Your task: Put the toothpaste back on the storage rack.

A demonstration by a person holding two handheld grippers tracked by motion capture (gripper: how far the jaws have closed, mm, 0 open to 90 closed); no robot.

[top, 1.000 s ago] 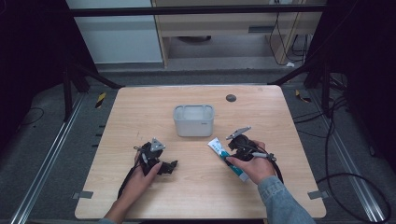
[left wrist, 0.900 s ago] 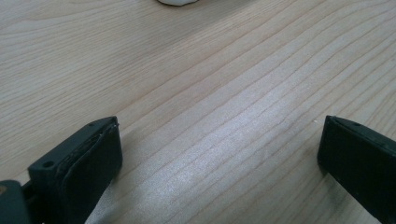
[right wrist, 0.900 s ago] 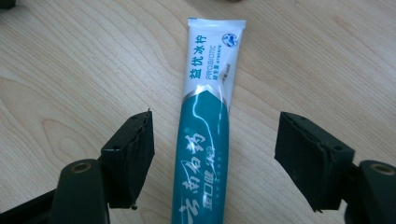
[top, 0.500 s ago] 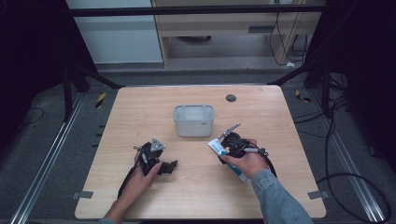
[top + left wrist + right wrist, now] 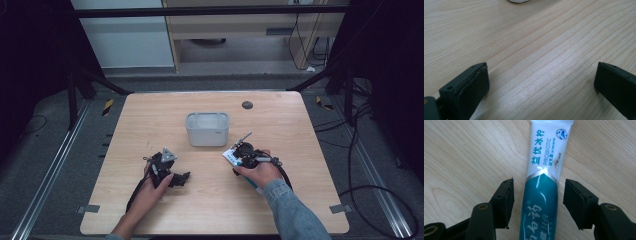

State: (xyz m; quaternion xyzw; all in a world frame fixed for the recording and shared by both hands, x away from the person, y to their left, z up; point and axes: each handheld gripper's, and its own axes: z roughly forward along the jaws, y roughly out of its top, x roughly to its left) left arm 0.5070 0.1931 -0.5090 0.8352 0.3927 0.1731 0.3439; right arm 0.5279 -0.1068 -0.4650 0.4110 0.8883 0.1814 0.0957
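From the high view, a wooden table (image 5: pixel 150 125) carries a small grey tub (image 5: pixel 207 128) near its middle and a dark round spot (image 5: pixel 247 105) farther back to the right. The person's left hand (image 5: pixel 152 187) holds the left gripper (image 5: pixel 172 175) on the near left part of the table; the right hand (image 5: pixel 259 172) holds the right gripper (image 5: pixel 235 152) on the near right, just in front and to the right of the tub. A white and teal tube (image 5: pixel 231 156) lies flat on the table beneath that gripper, mostly covered by the hand, so its print cannot be read from above.

The right gripper view brings what the high view hides: the tube (image 5: pixel 543 182) lies between the two black jaws, which stand apart on either side of it with a gap on each side, not touching it. Its long axis runs straight along the gripper's line. The white flat end, printed "PROBIOTIC" with Chinese characters, points away from the hand; the teal part runs back toward it. In the high view this axis slants from near right to far left, with the white end toward the tub.

The left gripper view shows its jaws spread wide over bare wood, holding nothing, with the pale bottom edge of the tub (image 5: pixel 520 1) at the far top.
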